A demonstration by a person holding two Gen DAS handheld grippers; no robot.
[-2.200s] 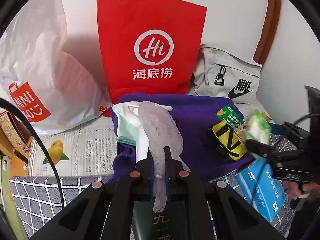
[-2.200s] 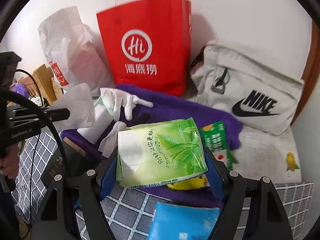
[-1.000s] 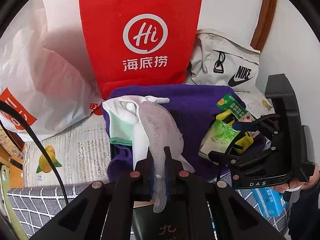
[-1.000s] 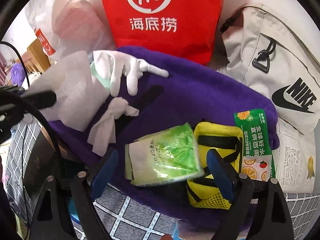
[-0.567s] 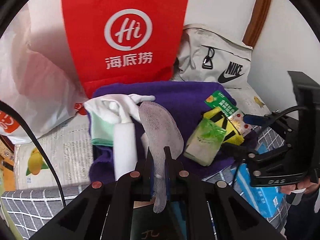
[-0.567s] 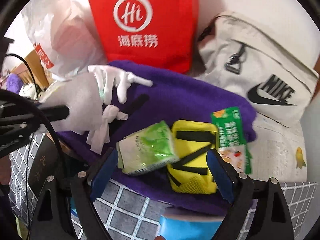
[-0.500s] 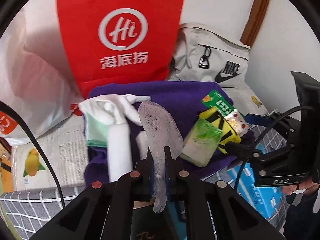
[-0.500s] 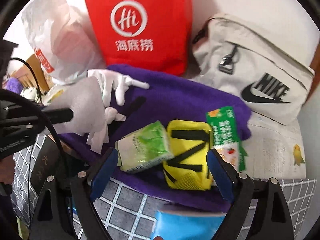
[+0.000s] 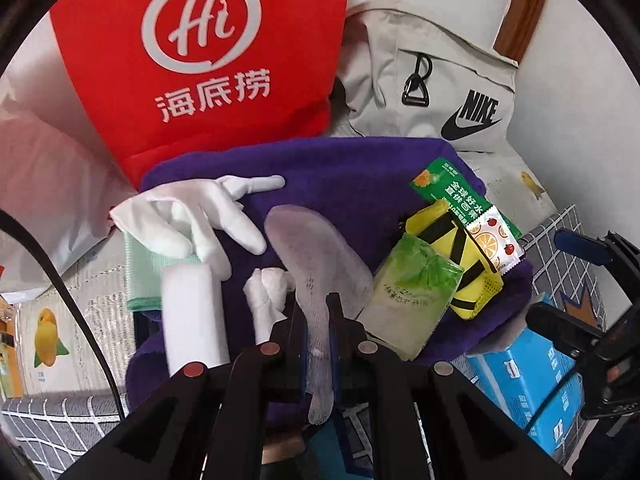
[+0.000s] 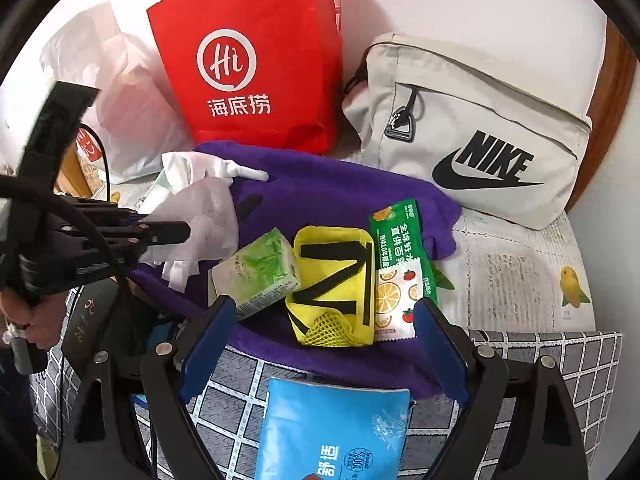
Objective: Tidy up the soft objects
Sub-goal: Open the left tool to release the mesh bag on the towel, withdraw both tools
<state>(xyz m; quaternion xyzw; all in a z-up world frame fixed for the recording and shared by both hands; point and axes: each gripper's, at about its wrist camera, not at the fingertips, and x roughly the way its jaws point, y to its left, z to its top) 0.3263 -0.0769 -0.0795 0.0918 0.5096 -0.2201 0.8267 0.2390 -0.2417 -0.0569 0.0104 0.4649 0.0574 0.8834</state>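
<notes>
My left gripper (image 9: 316,312) is shut on a white mesh sock (image 9: 316,252), held just above the purple towel (image 9: 352,172); it also shows in the right wrist view (image 10: 172,232) with the sock (image 10: 200,224). My right gripper (image 10: 324,316) is open and empty, drawn back from the green tissue pack (image 10: 256,272), which lies on the towel (image 10: 340,188) against a yellow pouch (image 10: 332,288). White gloves (image 9: 200,216) and a white roll (image 9: 192,320) lie on the towel's left.
A red Hi paper bag (image 10: 256,68), a white plastic bag (image 10: 120,92) and a grey Nike bag (image 10: 480,132) stand behind the towel. A green snack packet (image 10: 400,264) lies right of the pouch. A blue tissue pack (image 10: 332,432) lies at the front on the checked cover.
My right gripper carried the green tissue pack onto the towel beside the yellow pouch, let it go and drew back. My left gripper moved forward and lower with the sock.
</notes>
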